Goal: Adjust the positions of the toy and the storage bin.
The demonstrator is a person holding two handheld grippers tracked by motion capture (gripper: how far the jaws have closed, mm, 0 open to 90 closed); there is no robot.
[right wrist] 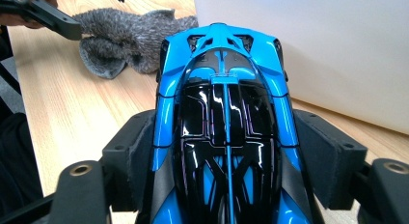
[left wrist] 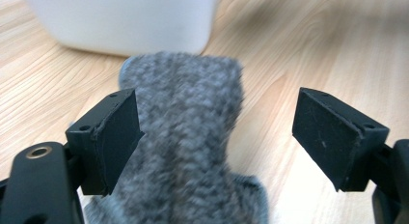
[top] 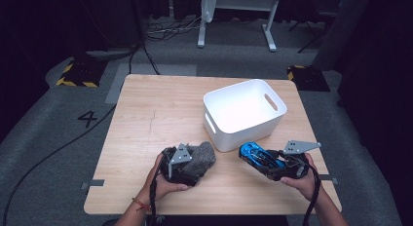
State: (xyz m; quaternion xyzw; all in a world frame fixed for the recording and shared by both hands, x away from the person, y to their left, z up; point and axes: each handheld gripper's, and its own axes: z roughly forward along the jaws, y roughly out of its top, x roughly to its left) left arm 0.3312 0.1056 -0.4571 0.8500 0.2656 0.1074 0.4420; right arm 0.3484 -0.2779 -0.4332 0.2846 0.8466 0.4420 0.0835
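Gripping a blue toy car (right wrist: 224, 132) in right gripper (right wrist: 226, 151) fingers, left gripper (left wrist: 217, 137) fingers apart over grey sock (left wrist: 185, 137), beside white bin (top: 243, 114).

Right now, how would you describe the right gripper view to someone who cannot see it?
A shiny blue and black toy car sits clamped between two black fingers, nose pointing away. Behind it stands a white bin on a wooden table, with a grey woolly sock lying to the left.
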